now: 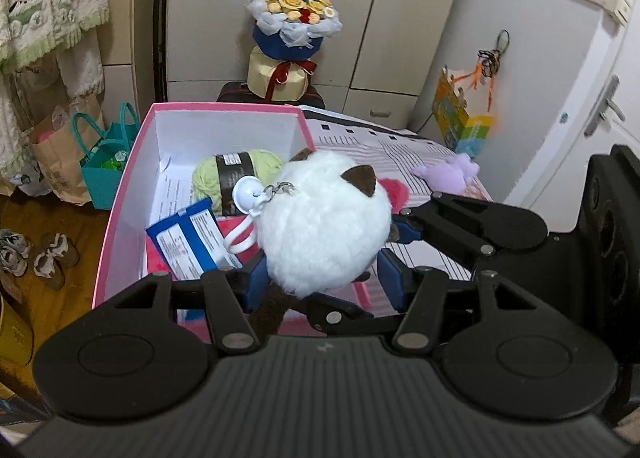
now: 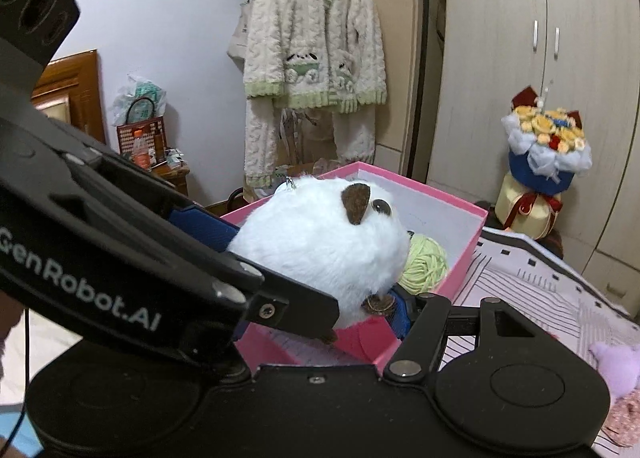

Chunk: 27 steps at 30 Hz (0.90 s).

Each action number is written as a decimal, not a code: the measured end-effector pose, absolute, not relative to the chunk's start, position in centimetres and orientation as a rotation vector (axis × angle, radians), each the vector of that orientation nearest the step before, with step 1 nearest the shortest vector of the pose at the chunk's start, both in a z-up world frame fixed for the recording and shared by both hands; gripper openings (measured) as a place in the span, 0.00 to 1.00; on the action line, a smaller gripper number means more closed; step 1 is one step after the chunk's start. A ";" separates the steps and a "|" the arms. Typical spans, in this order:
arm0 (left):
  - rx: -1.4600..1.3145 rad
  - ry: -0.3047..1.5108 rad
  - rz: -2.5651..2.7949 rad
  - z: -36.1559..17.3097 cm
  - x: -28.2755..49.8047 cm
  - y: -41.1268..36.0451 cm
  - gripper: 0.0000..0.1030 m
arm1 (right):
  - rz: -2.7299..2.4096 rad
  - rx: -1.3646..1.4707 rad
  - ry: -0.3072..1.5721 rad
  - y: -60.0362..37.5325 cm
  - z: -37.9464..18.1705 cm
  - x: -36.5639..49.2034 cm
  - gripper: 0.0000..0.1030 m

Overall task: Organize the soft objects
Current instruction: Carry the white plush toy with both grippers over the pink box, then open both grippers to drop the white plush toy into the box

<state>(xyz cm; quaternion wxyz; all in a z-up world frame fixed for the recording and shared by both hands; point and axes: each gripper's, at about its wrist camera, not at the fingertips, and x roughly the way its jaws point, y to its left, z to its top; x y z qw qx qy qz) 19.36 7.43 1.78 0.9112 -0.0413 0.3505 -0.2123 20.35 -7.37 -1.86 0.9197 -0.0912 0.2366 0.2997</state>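
Note:
A round white plush with brown ears and a white suction-cup keyring hangs over the open pink box. Both grippers hold it: my left gripper is shut on its lower part, and my right gripper comes in from the right and grips its side. In the right wrist view the plush sits between the right gripper's blue pads above the box. The box holds green yarn, a blue packet and something pink. A purple plush lies on the bed.
The box stands at the edge of a bed with a striped cover. A flower bouquet stands behind it by the wardrobe. Bags and shoes are on the floor at left. A fluffy jacket hangs on the wall.

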 end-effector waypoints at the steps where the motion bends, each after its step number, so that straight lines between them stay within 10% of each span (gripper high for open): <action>1: -0.106 0.729 -0.435 1.6 20.2 7.7 0.54 | 0.609 -0.193 0.492 -7.1 -2.1 21.1 0.68; 27: -0.259 0.746 -0.344 -2.3 26.5 9.3 0.63 | 0.515 -0.264 0.603 -5.0 -4.2 26.7 0.75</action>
